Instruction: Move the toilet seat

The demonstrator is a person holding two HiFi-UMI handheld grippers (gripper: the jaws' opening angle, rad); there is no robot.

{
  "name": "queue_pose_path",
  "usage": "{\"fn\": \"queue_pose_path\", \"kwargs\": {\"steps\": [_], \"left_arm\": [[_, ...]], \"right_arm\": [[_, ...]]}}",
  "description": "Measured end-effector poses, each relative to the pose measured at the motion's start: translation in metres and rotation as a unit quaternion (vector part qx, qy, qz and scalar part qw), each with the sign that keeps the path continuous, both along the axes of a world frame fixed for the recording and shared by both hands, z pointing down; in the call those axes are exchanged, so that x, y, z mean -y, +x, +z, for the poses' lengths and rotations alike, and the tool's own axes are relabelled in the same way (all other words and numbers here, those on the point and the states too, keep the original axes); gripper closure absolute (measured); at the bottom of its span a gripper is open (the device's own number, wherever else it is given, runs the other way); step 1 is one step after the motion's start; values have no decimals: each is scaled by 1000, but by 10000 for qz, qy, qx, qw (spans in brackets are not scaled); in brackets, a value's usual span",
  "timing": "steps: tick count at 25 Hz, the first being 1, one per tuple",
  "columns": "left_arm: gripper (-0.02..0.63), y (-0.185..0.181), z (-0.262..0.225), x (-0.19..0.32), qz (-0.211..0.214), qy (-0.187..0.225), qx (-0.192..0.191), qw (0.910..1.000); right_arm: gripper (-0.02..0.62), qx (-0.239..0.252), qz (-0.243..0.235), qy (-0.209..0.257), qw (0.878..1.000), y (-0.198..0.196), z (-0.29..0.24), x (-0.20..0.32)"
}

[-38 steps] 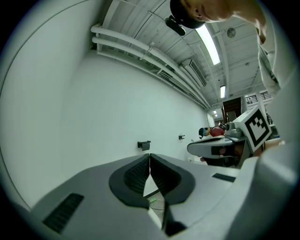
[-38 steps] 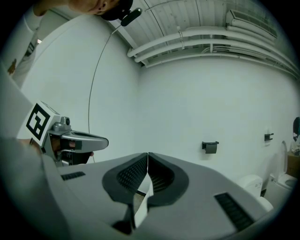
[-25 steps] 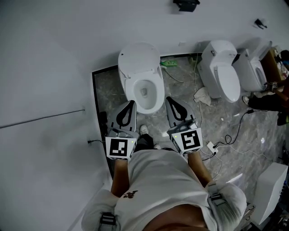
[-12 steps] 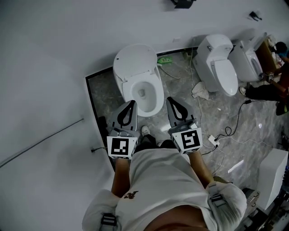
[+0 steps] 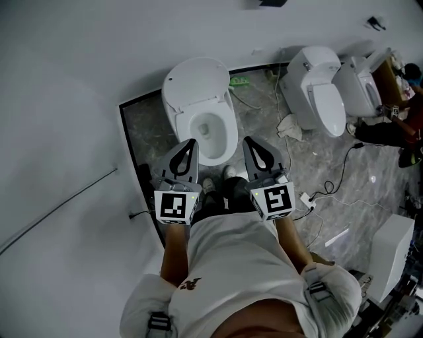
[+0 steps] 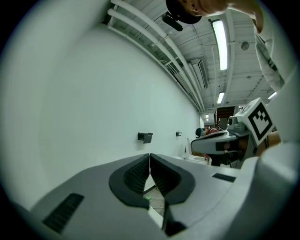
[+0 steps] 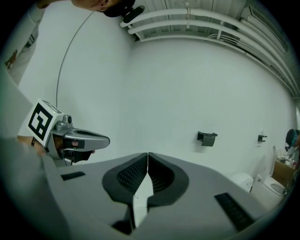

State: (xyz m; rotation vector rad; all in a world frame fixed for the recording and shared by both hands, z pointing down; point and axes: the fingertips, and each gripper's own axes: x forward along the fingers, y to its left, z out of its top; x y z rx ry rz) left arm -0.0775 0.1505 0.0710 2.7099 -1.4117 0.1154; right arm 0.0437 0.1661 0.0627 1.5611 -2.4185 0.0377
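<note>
Your left tool (image 5: pixel 188 144) and right tool (image 5: pixel 251 141) are both clenched on nothing, just at 6 o'clock of the lowered toilet seat (image 5: pixel 229 129): you're on the approach, and next one must open at its front rim.

Head view: front-left rim of white ceramic toilet bowl (image 5: pixel 230 132) sits partly behind tip of left tongs (image 5: pixel 188 142). On floor by wall, small green item (image 5: pixel 239 82) too small to ID. Top edge cuts black wall fitting (image 5: pixel 272 2); right edge cuts white box (image 5: pixel 390 256) & person in dark clothes (image 5: pixel 390 135).
</note>
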Motion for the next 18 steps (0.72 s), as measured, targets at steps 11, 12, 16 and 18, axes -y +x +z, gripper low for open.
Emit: {"fn": "queue_pose_path", "kwargs": {"steps": [11,12,16,18], "left_arm": [[581,9,43,18,-139,-173,104,9997],[583,9,46,21,-164,-188,103,9996],[582,12,63,32,-254,-313,86,9991],[582,13,73,38,-299,-390,103,9987]], "right_arm": [[574,-27,-242,-298,9993,6,41,25],[574,-40,-258,-313,9992,7,45,29],[574,-93,-348,-494,9981,11,64,43],[574,-52,-396,-524,9978,12,73,50]]}}
